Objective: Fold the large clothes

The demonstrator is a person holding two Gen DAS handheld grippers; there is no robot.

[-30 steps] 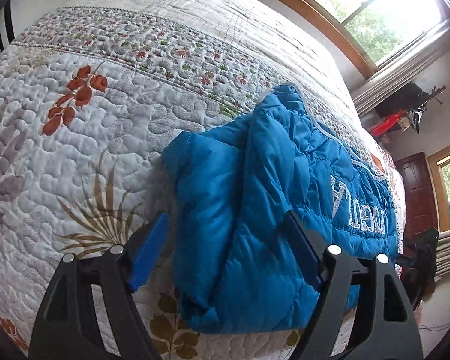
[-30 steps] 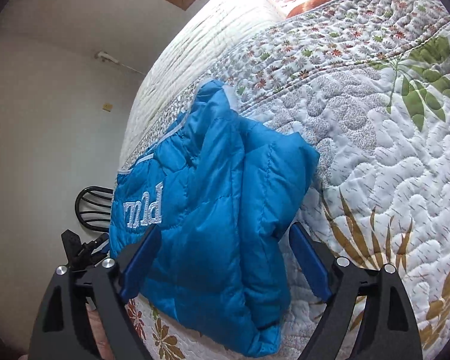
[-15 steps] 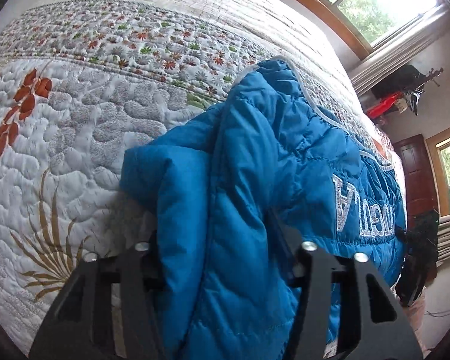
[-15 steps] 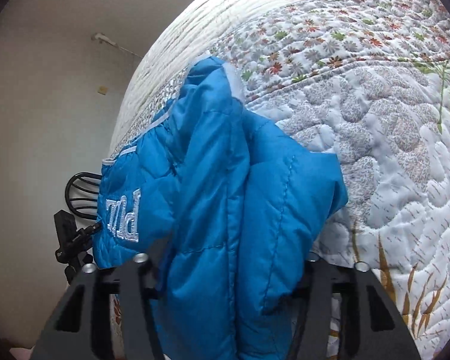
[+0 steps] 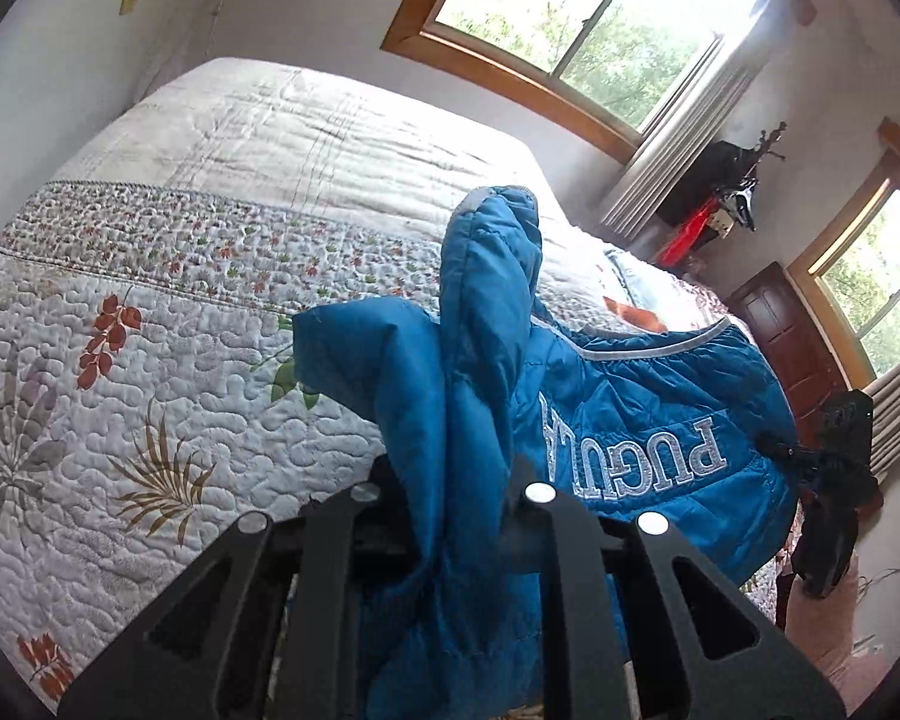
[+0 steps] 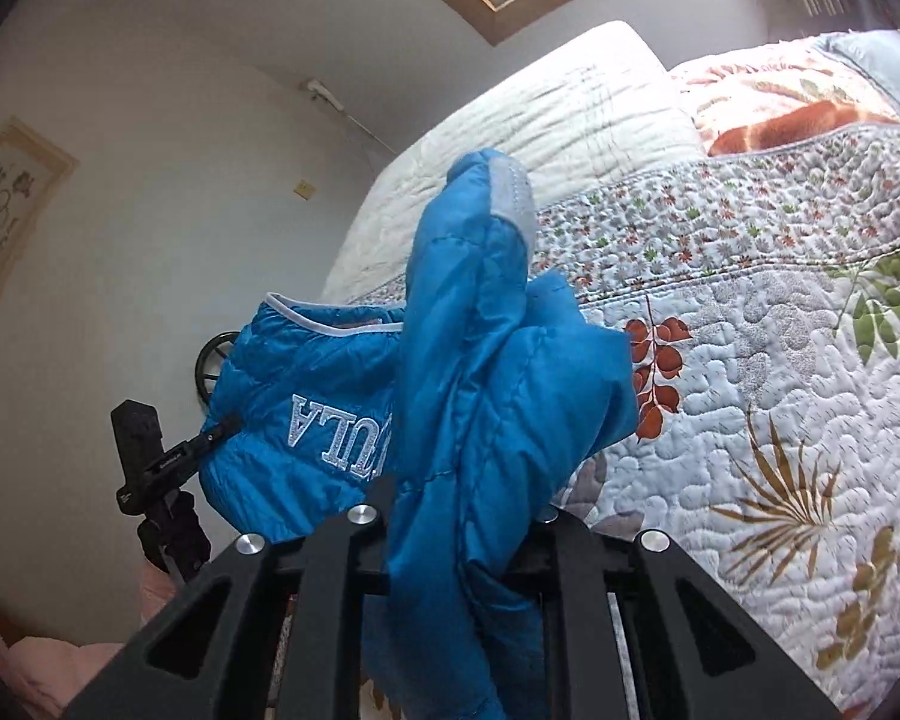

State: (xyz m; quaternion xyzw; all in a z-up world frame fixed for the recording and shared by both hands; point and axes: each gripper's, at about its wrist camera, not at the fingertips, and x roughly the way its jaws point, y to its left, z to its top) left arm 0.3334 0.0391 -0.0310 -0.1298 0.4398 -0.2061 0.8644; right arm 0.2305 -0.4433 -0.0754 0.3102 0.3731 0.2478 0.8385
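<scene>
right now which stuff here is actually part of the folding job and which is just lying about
Part of the job:
- blue puffer jacket
- left gripper, shut on the jacket
- right gripper, shut on the jacket
- quilted bedspread under it

Just lying about:
- orange patterned pillow
- red item by the curtain
- framed picture

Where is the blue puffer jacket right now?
The blue puffer jacket is lifted over the near edge of the quilted bed, bunched centrally in both wrist views, each gripper's jaws shut on one end.

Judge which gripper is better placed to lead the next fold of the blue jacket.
Neither clearly: the left gripper and right gripper are each shut on a folded side of the blue jacket, lifted above the quilt. They likely should carry it together.
</scene>
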